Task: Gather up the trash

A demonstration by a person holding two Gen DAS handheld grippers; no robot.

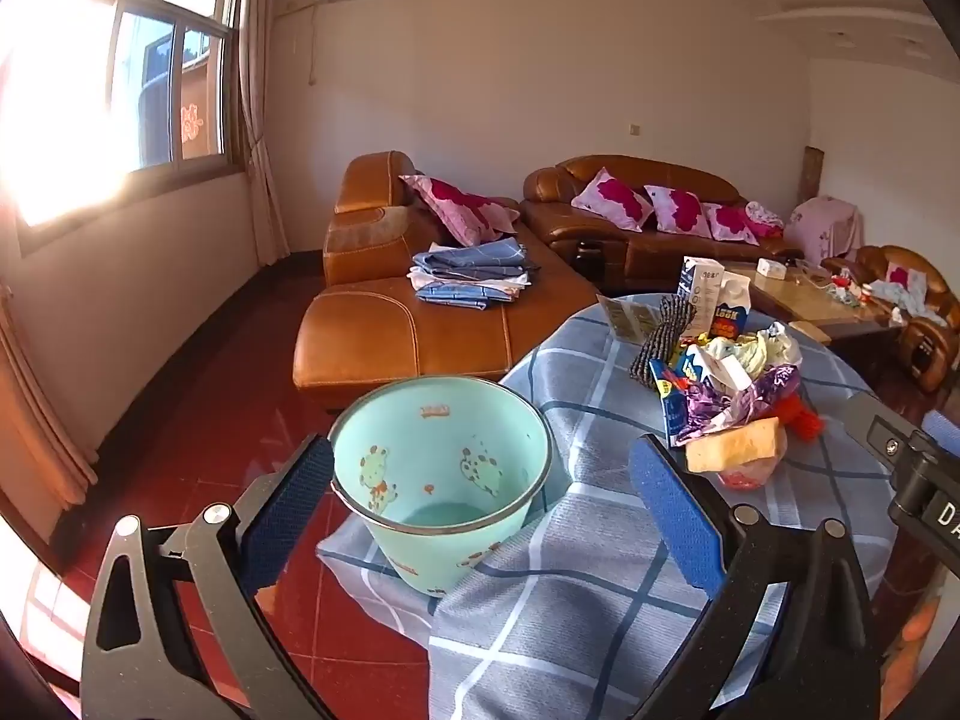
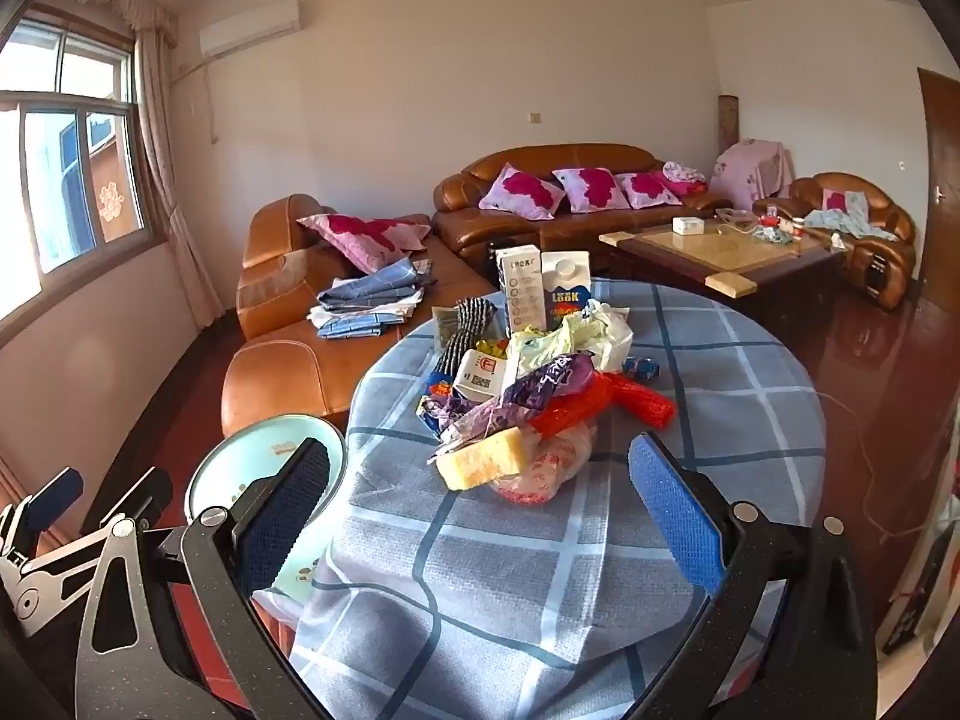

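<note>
Legible print: "LOOK" on the blue-and-white carton (image 2: 566, 288) standing at the table's far edge beside a white box (image 2: 520, 288). The trash pile (image 2: 528, 396), wrappers, bags and a yellow sponge (image 2: 483, 465), lies mid-table on the checked cloth (image 2: 720, 372). A mint bin (image 1: 441, 480) stands at the table's left edge. Left gripper (image 1: 483, 495) and right gripper (image 2: 480, 495) are both spread, holding nothing. Leather sofas line the far wall.
</note>
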